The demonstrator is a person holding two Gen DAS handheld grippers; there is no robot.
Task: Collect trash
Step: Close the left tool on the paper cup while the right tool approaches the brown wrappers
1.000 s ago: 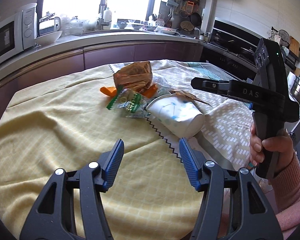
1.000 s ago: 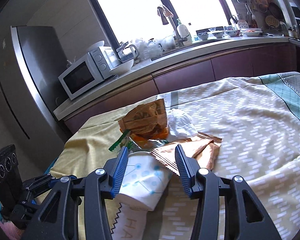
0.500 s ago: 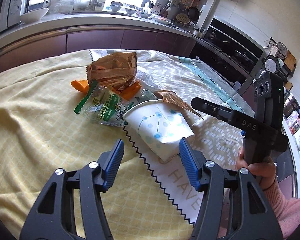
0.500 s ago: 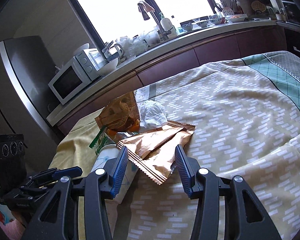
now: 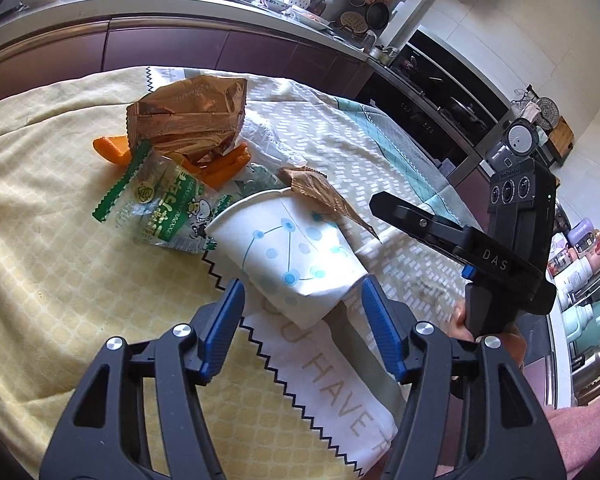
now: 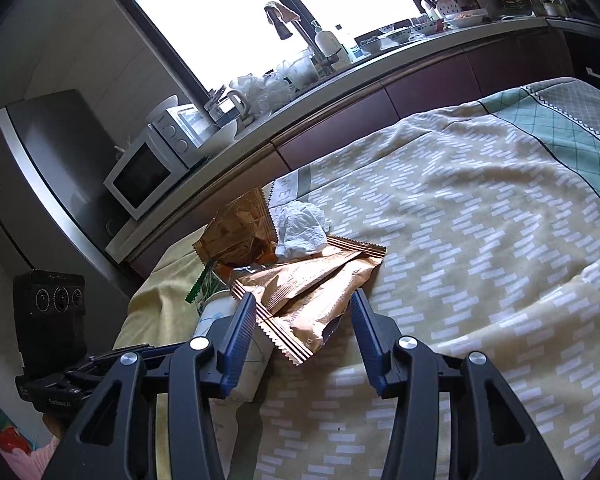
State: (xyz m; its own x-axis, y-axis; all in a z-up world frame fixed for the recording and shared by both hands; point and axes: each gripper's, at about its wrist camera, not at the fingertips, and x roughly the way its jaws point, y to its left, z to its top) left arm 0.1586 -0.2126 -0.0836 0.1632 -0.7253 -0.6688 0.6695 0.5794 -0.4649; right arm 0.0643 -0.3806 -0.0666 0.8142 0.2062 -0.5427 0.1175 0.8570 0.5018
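Observation:
A white paper cup (image 5: pixel 292 256) with blue dots lies on its side on the tablecloth. My left gripper (image 5: pixel 303 300) has its jaws opening, with the cup's base between the fingertips and the pads not pressing it. Behind the cup lie a green-and-white wrapper (image 5: pixel 164 208), a brown foil bag (image 5: pixel 188 120) and an orange piece (image 5: pixel 108 148). My right gripper (image 6: pixel 304 308) is open around the near end of a gold wrapper (image 6: pixel 312 292), without touching it. A crumpled white tissue (image 6: pixel 300 228) rests behind that wrapper.
The table wears a yellow and patterned cloth (image 6: pixel 480 240) with a green section at the far right. A dark kitchen counter (image 6: pixel 380 92) runs behind it, with a microwave (image 6: pixel 144 172) and a steel fridge (image 6: pixel 40 152) at the left. An oven (image 5: pixel 432 80) stands further right.
My left gripper moved forward and rolled, so the cup's base now sits between its tips. My right gripper shifted from over the cup to the gold wrapper.

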